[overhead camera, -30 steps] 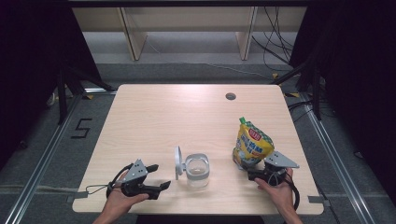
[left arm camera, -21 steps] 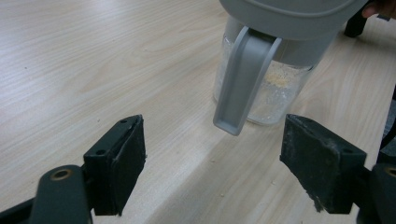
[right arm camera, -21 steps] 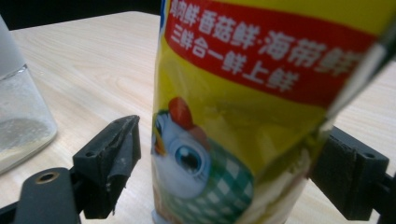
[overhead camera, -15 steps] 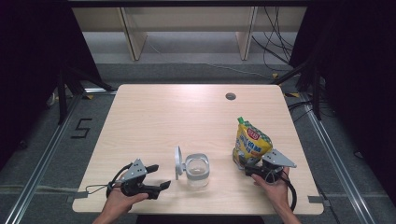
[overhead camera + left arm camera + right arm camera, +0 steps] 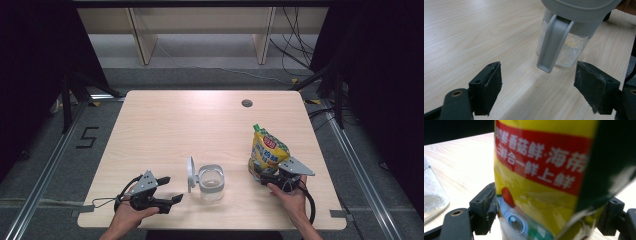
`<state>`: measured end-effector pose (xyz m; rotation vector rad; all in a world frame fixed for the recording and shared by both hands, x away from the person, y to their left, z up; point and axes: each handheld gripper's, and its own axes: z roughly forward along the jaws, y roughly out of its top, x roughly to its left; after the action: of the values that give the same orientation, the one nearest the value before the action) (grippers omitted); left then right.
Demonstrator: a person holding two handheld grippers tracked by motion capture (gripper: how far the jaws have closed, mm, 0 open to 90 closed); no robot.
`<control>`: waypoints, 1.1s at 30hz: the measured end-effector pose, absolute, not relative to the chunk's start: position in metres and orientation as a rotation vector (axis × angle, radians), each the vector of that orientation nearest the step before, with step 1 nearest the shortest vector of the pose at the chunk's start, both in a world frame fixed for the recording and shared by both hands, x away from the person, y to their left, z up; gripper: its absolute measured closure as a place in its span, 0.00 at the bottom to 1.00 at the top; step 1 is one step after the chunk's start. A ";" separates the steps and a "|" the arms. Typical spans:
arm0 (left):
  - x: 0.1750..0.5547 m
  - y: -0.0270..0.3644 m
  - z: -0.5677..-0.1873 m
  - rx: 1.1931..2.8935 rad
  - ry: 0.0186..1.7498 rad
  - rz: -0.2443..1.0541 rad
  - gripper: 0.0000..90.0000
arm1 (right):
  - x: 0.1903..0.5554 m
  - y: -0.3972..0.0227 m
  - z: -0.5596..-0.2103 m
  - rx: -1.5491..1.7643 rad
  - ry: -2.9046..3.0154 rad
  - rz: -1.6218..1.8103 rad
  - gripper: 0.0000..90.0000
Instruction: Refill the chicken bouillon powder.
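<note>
Pouch [image 5: 268, 151] stands between the right gripper's [image 5: 261, 176] closing jaws, touching them, while the left gripper [image 5: 171, 190] gapes empty near the jar [image 5: 210, 182].

**Readable marks: pouch label and floor number**

The yellow pouch [image 5: 541, 182] carries a red band across its front with white Chinese characters, reading roughly 鲜香菇鲜·海带 above 合一鲜上鲜; the print is tilted and partly blurred. In the high view, a dark numeral "5" [image 5: 86, 136] is marked on the grey floor [image 5: 105, 125] at about nine o'clock from the table [image 5: 200, 125].
</note>
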<state>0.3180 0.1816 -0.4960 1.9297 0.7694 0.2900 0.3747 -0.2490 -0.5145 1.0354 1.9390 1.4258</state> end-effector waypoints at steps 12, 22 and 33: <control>0.317 0.181 -0.496 1.929 0.781 0.287 0.24 | 0.378 -0.246 -0.515 1.066 1.905 1.446 0.30; 0.317 0.183 -0.495 1.929 0.769 0.294 0.24 | 0.378 -0.246 -0.504 0.991 1.892 1.347 0.36; 0.317 0.183 -0.494 1.929 0.764 0.300 0.24 | 0.369 -0.244 -0.491 0.867 1.961 1.229 0.38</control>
<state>0.3166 0.1834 -0.4941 1.9290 0.7644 0.2997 0.3691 -0.2440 -0.4906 0.8668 1.9607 1.2291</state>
